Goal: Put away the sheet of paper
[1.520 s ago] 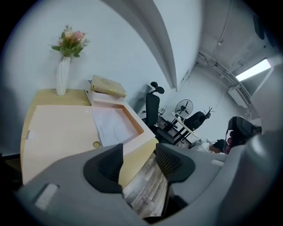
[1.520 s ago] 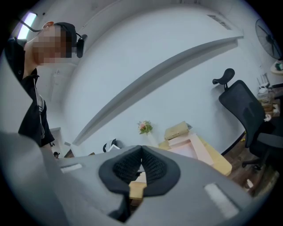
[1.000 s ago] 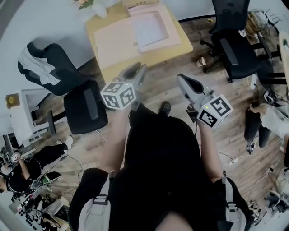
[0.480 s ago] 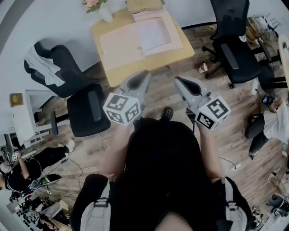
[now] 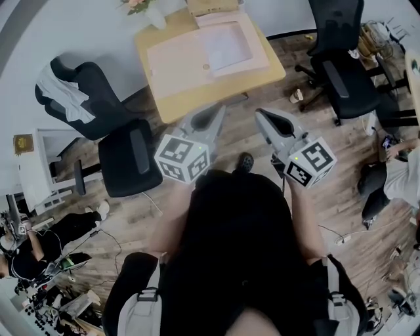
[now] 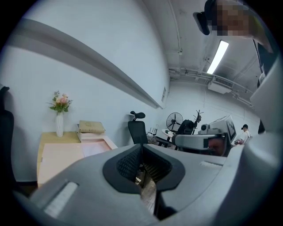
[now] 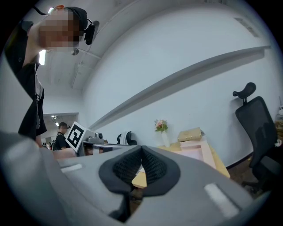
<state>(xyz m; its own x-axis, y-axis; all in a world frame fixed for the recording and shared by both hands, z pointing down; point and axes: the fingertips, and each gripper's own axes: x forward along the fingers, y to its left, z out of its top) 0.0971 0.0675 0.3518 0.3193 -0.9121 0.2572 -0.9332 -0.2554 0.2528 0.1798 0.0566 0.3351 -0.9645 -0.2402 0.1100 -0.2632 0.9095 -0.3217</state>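
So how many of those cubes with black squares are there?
2. One cube sits on the left gripper, the other cube on the right gripper. None looks hidden.

Two grippers: one left gripper, one right gripper. One table bears one pink mat, one sheet, one vase and one tan box. Two black chairs: a left chair and a right chair. Two onlookers: a left person and a right person. One fan. One ceiling lamp.
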